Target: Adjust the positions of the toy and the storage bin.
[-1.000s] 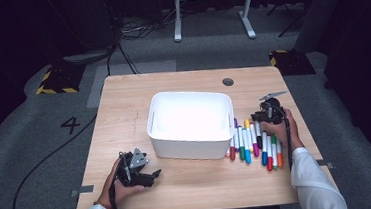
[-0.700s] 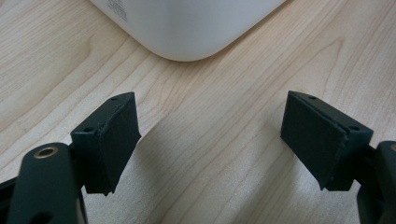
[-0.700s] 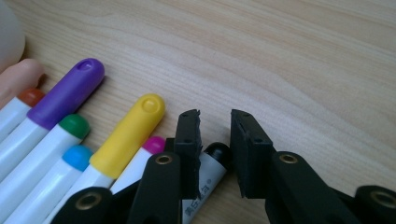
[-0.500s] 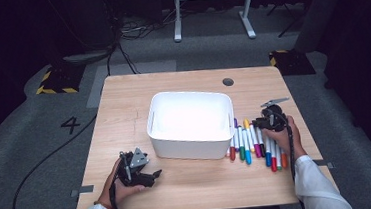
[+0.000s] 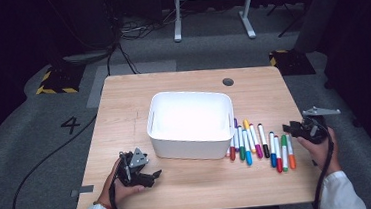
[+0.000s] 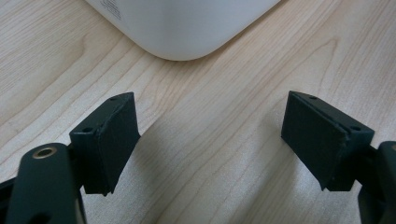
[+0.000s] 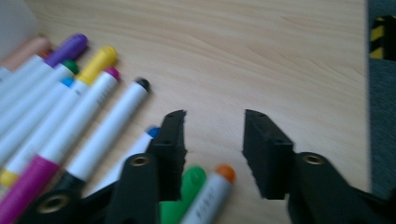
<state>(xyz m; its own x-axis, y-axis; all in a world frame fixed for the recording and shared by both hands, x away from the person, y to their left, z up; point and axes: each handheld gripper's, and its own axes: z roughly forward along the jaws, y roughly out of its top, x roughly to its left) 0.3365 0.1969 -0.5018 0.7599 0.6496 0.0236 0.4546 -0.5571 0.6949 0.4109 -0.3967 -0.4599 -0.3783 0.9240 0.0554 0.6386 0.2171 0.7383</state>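
Desk: light wood desk (image 5: pixel 123 104) with a small dark round hole near its far edge, standing on grey carpet in a dark room.
Floor: a white "4" marked off the desk's left edge, yellow-and-black striped pads beyond both far corners, a white stand's legs and cables farther back.
Bin: white bin (image 5: pixel 191 123) at the desk's middle, its inside too washed out by glare to read.
Markers: row of coloured markers (image 5: pixel 258 146) lying side by side between the bin and the right edge, caps toward the near edge.
Left gripper: left gripper (image 5: pixel 155 175) near the near left corner, just off the bin's near corner, jaws wide apart over bare wood.
Right gripper: right gripper (image 5: pixel 288 127) at the right edge, just beyond the orange-capped end of the row; jaws part-way apart, nothing between them.
Change: a second ago the right gripper was over the row; it is now out at the right edge, and its jaws have just been opening. The left gripper lies as before.
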